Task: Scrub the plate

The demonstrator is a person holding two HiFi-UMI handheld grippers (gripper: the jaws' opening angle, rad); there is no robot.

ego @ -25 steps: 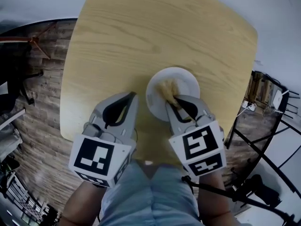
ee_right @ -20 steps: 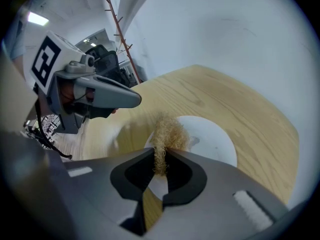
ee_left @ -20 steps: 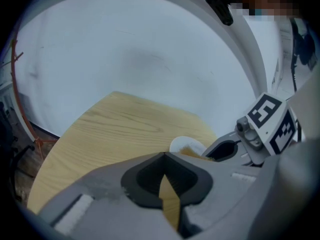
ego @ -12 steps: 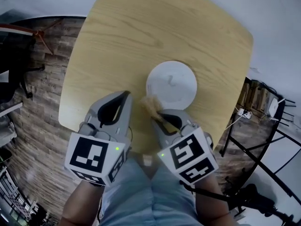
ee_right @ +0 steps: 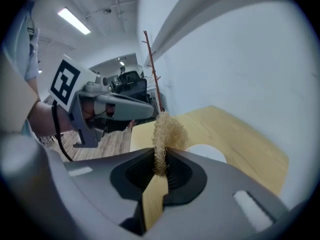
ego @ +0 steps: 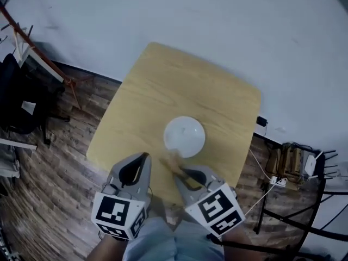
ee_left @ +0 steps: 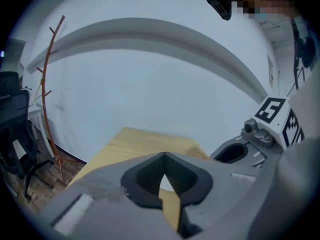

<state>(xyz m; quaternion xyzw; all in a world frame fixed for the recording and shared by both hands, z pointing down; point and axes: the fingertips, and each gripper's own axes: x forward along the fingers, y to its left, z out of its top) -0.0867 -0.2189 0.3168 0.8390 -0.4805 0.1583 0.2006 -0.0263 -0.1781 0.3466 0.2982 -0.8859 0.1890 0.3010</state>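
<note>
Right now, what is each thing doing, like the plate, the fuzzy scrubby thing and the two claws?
plate: lying flat on the table, nothing on it.
scrubber: pinched in the right claw, held off the plate.
right claw: shut on the scrubber.
left claw: shut, nothing in it.

1. Light wooden table (ego: pixel 163 86) with rounded corners, far edge near the white wall (ego: pixel 190 15).
2. Floor (ego: pixel 54 162): dark wood planks.
3. Left of the table: thin red coat stand (ego: pixel 54 65) by the wall, and a black chair (ee_left: pixel 14 129) near it.
4. Right of the table: black wall socket (ego: pixel 261 121), white power strip (ego: pixel 280 181) with cables, black metal frame (ego: pixel 293 217).
</note>
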